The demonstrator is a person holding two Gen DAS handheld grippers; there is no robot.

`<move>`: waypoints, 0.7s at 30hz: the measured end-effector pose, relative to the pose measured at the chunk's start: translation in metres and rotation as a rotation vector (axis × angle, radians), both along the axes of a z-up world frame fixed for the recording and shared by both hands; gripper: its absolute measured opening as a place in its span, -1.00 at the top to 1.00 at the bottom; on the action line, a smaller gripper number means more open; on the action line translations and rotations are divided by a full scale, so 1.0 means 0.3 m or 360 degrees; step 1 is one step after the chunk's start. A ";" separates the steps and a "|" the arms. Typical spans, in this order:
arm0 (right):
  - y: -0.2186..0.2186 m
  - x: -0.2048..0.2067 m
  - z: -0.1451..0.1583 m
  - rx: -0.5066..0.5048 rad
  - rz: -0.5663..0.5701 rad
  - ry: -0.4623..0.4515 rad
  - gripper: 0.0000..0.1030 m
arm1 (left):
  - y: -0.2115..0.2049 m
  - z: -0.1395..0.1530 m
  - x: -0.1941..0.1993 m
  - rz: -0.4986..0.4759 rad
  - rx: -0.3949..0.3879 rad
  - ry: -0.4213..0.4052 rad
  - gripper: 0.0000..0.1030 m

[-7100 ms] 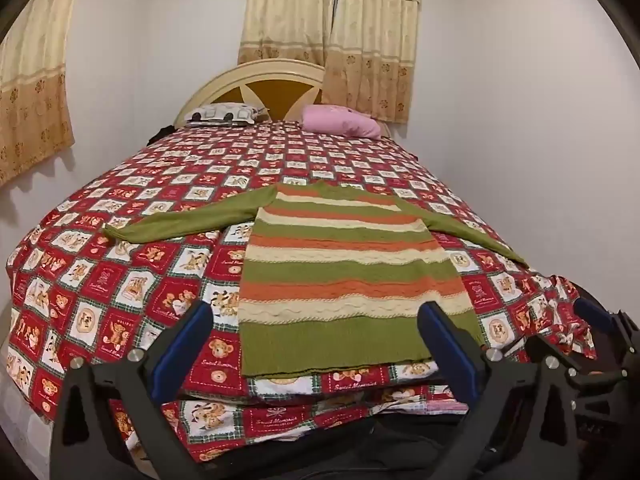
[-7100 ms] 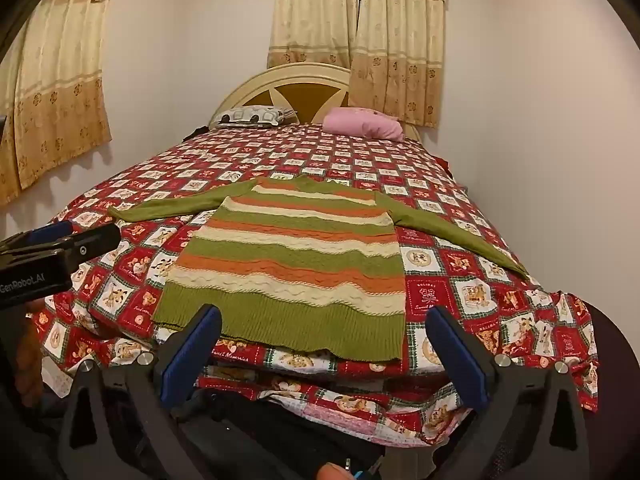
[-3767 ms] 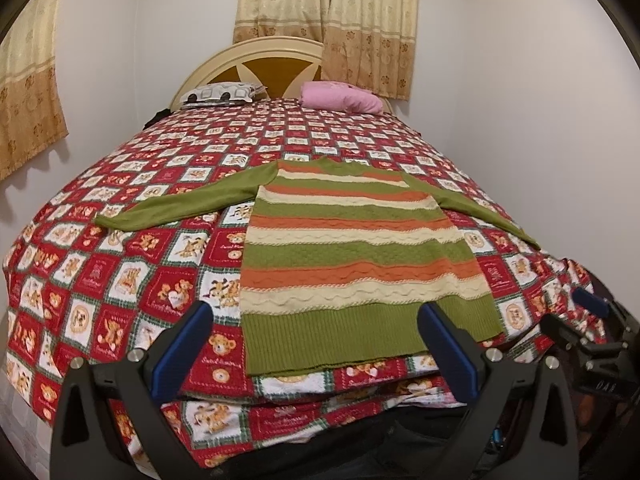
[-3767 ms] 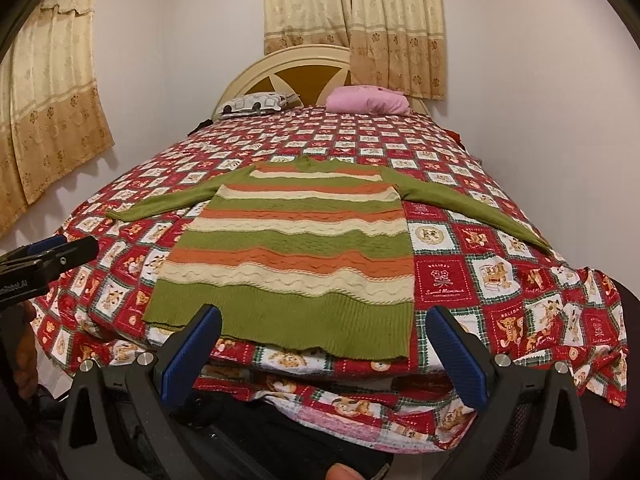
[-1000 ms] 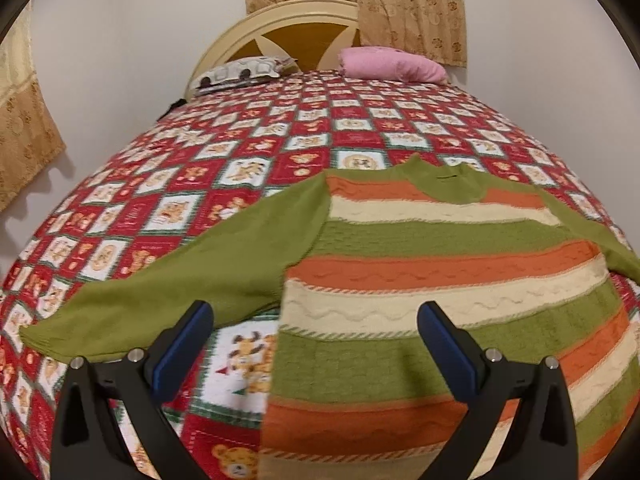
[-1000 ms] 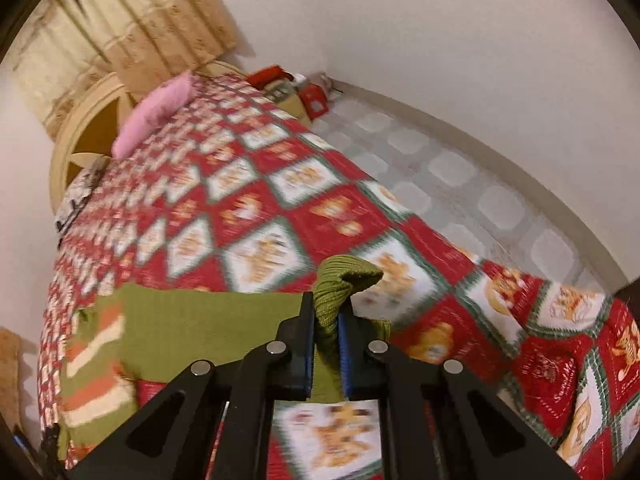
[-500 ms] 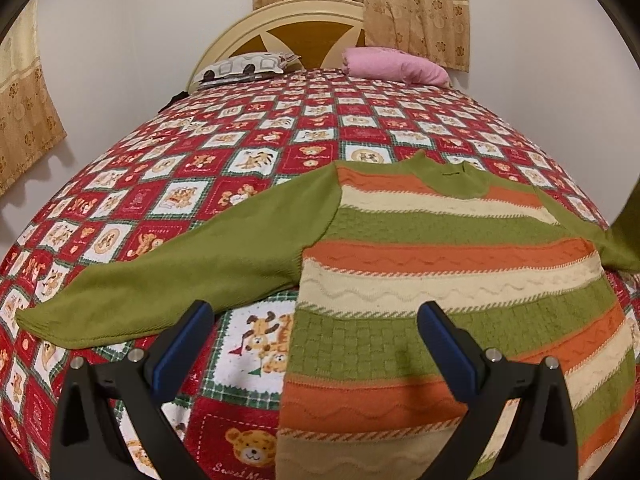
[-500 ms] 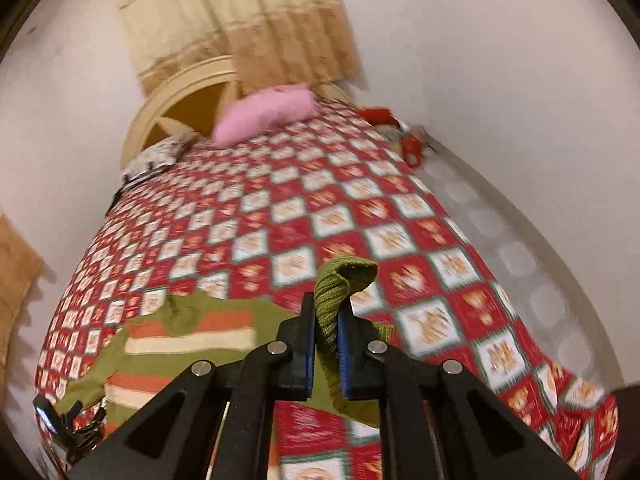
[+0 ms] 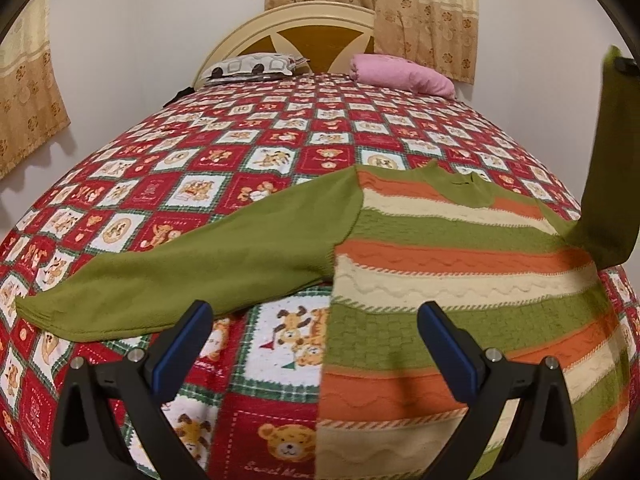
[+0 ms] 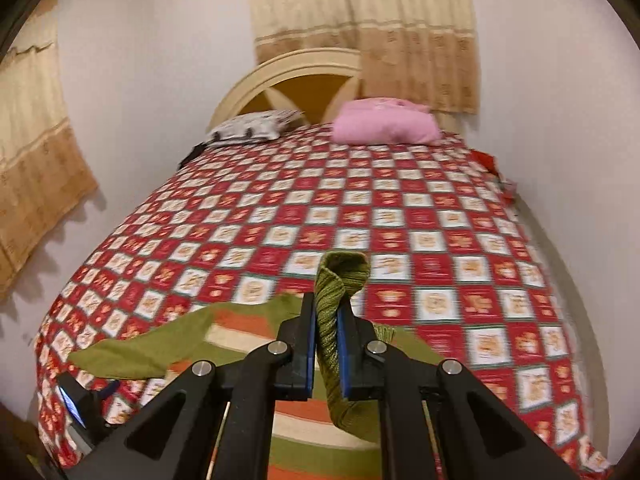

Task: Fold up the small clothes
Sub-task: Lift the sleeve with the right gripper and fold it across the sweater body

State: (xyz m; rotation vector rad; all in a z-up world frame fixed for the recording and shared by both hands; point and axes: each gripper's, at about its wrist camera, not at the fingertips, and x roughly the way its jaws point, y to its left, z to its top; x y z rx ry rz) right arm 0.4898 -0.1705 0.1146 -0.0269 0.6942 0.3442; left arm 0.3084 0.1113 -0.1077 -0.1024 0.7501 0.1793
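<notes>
1. Striped sweater [image 9: 460, 280] lies flat on the bed [image 9: 280, 152], on the bear-print quilt, neck toward the headboard [image 9: 296, 36].
2. Right tool [image 10: 327, 352]: jaws clamped tight on the green cuff of the right sleeve [image 10: 340, 288]. Cuff pokes up past the pads; the rest of the sleeve hangs below the tool.
3. From the left wrist view, that sleeve [image 9: 608, 184] rises steeply off the sweater's shoulder, lifted clear of the quilt.
4. Left tool [image 9: 312, 344]: jaws spread wide, holding nothing, low over the sweater's near side, straddling its side edge where knit meets quilt.
5. Left sleeve [image 9: 180, 276] lies stretched out flat on the quilt, angled away from the sweater body toward the bed's side edge.
6. Beyond the sweater, at the headboard: patterned pillow [image 9: 252, 66] and pink pillow [image 9: 400, 76], well apart from the sweater.
7. Curtains [image 9: 372, 12] hang above the headboard; another curtain [image 10: 36, 184] on the side wall.
8. Quilt between sweater and pillows carries nothing.
</notes>
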 end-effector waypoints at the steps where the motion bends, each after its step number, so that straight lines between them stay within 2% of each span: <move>1: 0.045 0.007 -0.019 0.0008 0.0022 0.0006 0.85 | 0.010 -0.004 -0.001 0.0009 -0.0005 0.0003 -1.00; 3: 0.138 0.027 -0.073 0.0040 0.0073 0.0039 0.85 | 0.028 -0.012 -0.004 0.0024 -0.0012 0.0012 -1.00; 7: 0.361 0.075 -0.257 0.0105 0.0156 0.0116 0.85 | 0.047 -0.026 -0.014 0.0041 0.0002 0.0032 -1.00; 10: 0.512 0.122 -0.492 0.0214 0.0209 0.0284 0.83 | 0.059 -0.037 -0.013 0.0048 0.0028 0.0064 -1.00; 11: 0.550 0.131 -0.565 0.0227 0.0250 0.0362 0.72 | 0.064 -0.039 -0.012 0.0049 0.0037 0.0076 -1.00; 12: 0.589 0.137 -0.641 0.0204 0.0285 0.0452 0.19 | 0.070 -0.039 -0.012 0.0041 0.0040 0.0083 -1.00; 14: 0.614 0.119 -0.734 0.0104 0.0306 0.0539 -0.45 | 0.082 -0.035 -0.014 0.0011 0.0025 0.0083 -1.00; 17: 0.568 0.056 -0.765 0.0059 0.0358 0.0504 -0.45 | 0.088 -0.028 -0.002 -0.0056 -0.0010 0.0088 -1.00; 21: 0.376 -0.001 -0.726 -0.0014 0.0296 0.0451 -0.45 | 0.058 0.002 0.037 -0.0155 -0.0041 0.0085 -1.00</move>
